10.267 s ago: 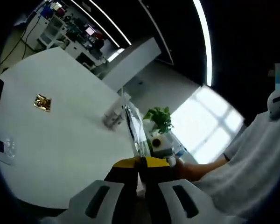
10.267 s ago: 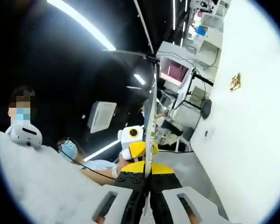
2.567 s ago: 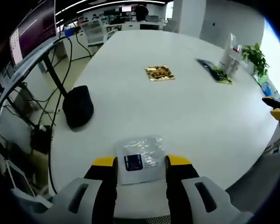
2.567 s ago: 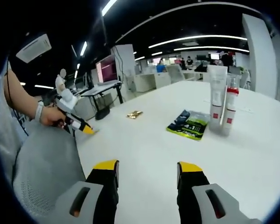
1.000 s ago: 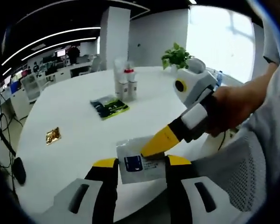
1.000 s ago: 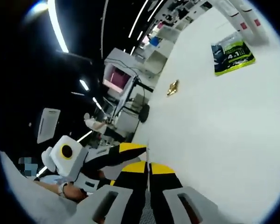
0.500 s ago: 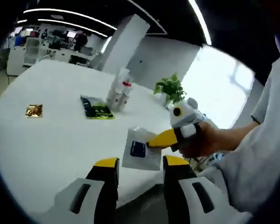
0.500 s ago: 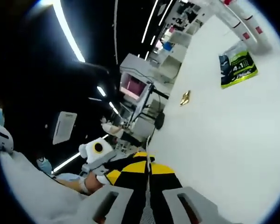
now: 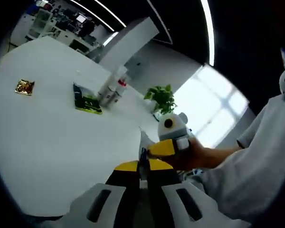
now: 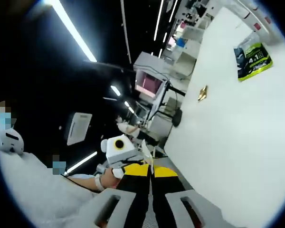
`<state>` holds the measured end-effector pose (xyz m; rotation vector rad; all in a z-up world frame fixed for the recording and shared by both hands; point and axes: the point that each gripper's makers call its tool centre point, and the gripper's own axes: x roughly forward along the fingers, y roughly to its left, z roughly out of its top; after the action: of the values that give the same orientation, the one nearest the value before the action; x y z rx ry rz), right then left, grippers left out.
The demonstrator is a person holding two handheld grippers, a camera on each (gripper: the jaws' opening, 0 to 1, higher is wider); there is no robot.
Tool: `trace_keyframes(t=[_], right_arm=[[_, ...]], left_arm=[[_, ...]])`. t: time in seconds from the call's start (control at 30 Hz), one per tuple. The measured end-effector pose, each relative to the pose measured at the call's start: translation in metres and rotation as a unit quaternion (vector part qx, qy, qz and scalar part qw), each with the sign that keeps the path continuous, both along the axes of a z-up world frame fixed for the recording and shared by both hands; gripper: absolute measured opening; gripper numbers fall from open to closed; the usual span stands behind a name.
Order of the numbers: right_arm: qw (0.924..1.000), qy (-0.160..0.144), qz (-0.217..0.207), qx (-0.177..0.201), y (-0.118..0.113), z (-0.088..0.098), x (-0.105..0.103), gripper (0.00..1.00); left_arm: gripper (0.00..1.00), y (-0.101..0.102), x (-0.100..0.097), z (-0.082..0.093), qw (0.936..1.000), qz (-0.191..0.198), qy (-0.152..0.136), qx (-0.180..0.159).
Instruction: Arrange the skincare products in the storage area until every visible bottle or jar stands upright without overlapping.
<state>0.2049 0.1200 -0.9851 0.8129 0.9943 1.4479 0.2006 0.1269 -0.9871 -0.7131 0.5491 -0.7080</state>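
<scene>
In the left gripper view the left gripper [image 9: 142,167] has its yellow-tipped jaws pressed together on the thin edge of a clear sachet [image 9: 143,147], which rises edge-on just above the tips. The right gripper [image 9: 157,148], held in a hand [image 9: 192,154], comes in from the right and meets the same sachet right beside the left gripper's tips. Beyond them spreads the white counter [image 9: 57,137]. Far across it two skincare tubes [image 9: 111,88] stand upright side by side, touching or nearly so. Just left of them a green and black packet [image 9: 85,101] lies flat, and well to the left a small gold packet [image 9: 24,87] lies alone. A potted plant [image 9: 160,98] stands past the counter's far right edge.

In the right gripper view the right gripper [image 10: 151,171] is also closed on the sachet [image 10: 147,153], seen edge-on between its tips, with the left gripper [image 10: 128,167] just to its left. The green and black packet [image 10: 253,56] and the gold packet [image 10: 202,93] lie far out on the counter [image 10: 237,133].
</scene>
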Motion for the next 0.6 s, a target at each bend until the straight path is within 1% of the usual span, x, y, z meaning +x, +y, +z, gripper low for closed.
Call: trace_keyframes(t=[0.03,0.13,0.17,0.2,0.23,0.27,0.33,0.37,0.43,0.47,0.5,0.53,0.57,0.6], right_arm=[[1.0000,0.000,0.000,0.000,0.000,0.000,0.000,0.00],[0.9999,-0.010,-0.006,0.002,0.002,0.000,0.001,0.00],[0.9998,-0.014,-0.017,-0.003,0.003,-0.001,0.004,0.03],[0.9994,-0.019,-0.029,-0.006,0.004,-0.003,0.007,0.07],[0.9993,-0.013,-0.034,-0.006,0.005,-0.004,0.009,0.10],[0.9994,-0.011,-0.033,-0.004,0.006,-0.004,0.008,0.11],[0.9996,-0.004,-0.029,0.003,0.009,-0.001,0.004,0.09],[0.9998,0.000,-0.019,0.005,0.012,-0.001,0.000,0.09],[1.0000,-0.008,-0.006,0.001,0.016,-0.001,-0.007,0.08],[0.9999,-0.015,-0.004,-0.001,0.017,-0.002,-0.008,0.05],[0.9998,-0.019,-0.006,0.001,0.019,0.000,-0.010,0.04],[0.9998,-0.016,-0.014,-0.002,0.021,-0.002,-0.008,0.04],[0.9997,-0.018,-0.016,-0.001,0.020,-0.002,-0.006,0.01],[0.9996,-0.017,-0.017,0.012,0.020,0.002,-0.005,0.00]], left_arm=[[0.00,0.000,0.000,0.000,1.0000,0.000,-0.004,0.002],[0.00,0.002,0.000,0.001,0.9999,0.004,0.006,-0.010],[0.00,0.005,0.001,0.003,0.9998,0.010,0.006,-0.019],[0.00,0.006,0.003,0.005,0.9992,0.017,0.010,-0.034],[0.00,0.008,0.003,0.008,0.9979,0.025,0.018,-0.056],[0.00,0.008,0.003,0.010,0.9971,0.027,0.021,-0.068],[0.00,0.014,0.006,0.013,0.9961,0.040,0.018,-0.077],[0.00,0.018,0.008,0.014,0.9953,0.049,0.015,-0.082],[0.00,0.021,0.009,0.014,0.9944,0.056,0.016,-0.088],[0.00,0.022,0.009,0.013,0.9943,0.058,0.017,-0.087],[0.00,0.021,0.010,0.011,0.9945,0.059,0.019,-0.084],[0.00,0.022,0.011,0.010,0.9940,0.063,0.021,-0.087],[0.00,0.023,0.011,0.011,0.9934,0.067,0.022,-0.090],[0.00,0.025,0.012,0.010,0.9930,0.071,0.026,-0.091]])
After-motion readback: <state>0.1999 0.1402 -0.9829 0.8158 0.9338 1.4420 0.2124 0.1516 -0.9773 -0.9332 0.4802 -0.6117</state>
